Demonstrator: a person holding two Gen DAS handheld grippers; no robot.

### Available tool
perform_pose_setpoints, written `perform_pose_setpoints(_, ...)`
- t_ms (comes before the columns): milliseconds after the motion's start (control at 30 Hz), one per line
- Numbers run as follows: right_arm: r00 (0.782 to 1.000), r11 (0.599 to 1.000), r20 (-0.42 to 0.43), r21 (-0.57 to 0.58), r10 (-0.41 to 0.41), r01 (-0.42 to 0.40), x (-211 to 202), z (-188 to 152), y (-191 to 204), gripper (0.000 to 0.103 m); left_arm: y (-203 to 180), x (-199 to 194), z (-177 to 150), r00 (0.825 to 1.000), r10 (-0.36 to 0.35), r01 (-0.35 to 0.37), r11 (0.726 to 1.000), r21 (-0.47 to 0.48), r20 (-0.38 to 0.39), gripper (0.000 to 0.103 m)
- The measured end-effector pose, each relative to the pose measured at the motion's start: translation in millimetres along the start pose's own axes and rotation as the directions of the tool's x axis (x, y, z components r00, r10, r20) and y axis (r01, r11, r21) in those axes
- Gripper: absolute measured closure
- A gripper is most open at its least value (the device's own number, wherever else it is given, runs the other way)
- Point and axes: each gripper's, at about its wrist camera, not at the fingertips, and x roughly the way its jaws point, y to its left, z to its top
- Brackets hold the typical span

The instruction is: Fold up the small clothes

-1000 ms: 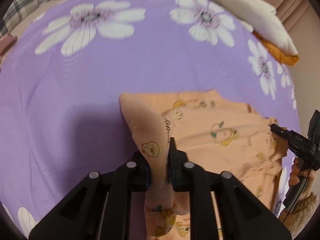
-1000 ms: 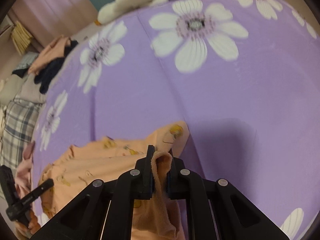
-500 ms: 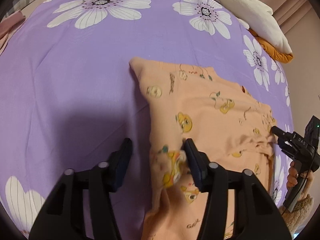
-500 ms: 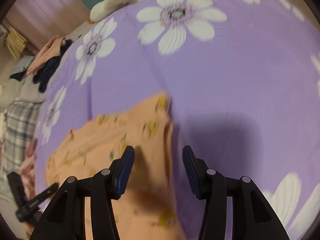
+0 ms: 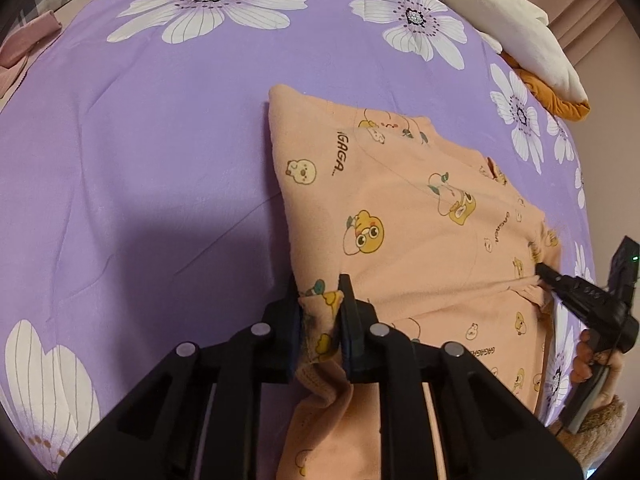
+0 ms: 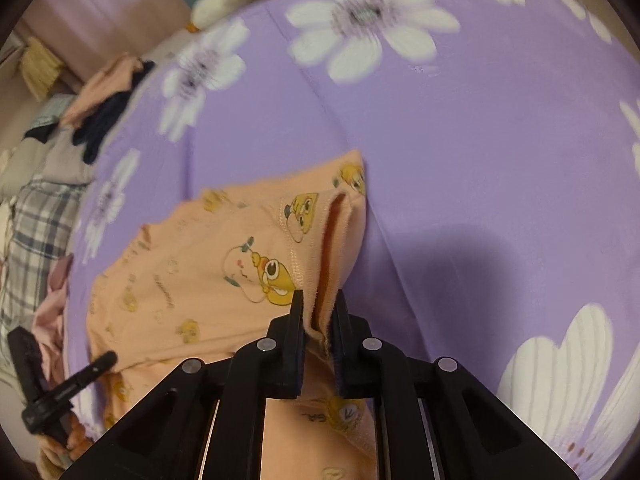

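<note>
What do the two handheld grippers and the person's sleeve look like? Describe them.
The left gripper and the right gripper are matte black plastic, each with two flat fingers, angular linkage arms and silver round pins. The right one's body carries a small green light and faint lettering. The sleeve is fuzzy and tan.

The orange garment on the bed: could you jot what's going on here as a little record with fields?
garment: peach cartoon-print top, lying on the bedspread
surface: purple bedspread with white flowers
left gripper: jaws closing, a bunched fold of the top between them
right gripper: jaws closing, the top's edge between them
background: cream blanket at the far edge, plaid fabric at the side
</note>
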Motion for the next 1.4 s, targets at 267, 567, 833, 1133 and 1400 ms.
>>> perform_pose_setpoints(267, 0.999, 0.999, 0.019, 0.028, 0.028, -0.028, 2.2, -4.7, -4.4, 0.092, -0.6, 2.8, -0.3, 1.000, 0.009, -0.009, 1.000, -0.005, -0.001, 0.083)
perform_pose_setpoints(567, 0.998, 0.999, 0.046, 0.021, 0.037, -0.038, -6.8, -11.5, -4.0, 0.085, -2.8, -6.3, -5.0, 1.000, -0.006, 0.006, 1.000, -0.017, 0.000, 0.069)
perform_pose_setpoints(833, 0.989, 0.992, 0.140, -0.106, -0.046, 0.061, -62.4, -32.3, 20.3, 0.036, -18.9, -64.2, -30.8, 0.993, -0.003, -0.007, 0.997, 0.077, 0.117, 0.030)
perform_pose_setpoints(1133, 0.982, 0.987, 0.191, -0.163, 0.016, 0.016, -119.4, -94.1, 14.6, 0.034, -9.3, -101.6, -96.8, 0.992, -0.017, 0.009, 0.998, 0.066, 0.125, 0.022)
perform_pose_setpoints(1400, 0.989, 0.986, 0.144, -0.161, -0.013, 0.036, -126.9, -151.8, 3.3, 0.034, 6.1, -99.0, -149.4, 0.998, -0.005, 0.003, 0.999, 0.036, 0.064, 0.022)
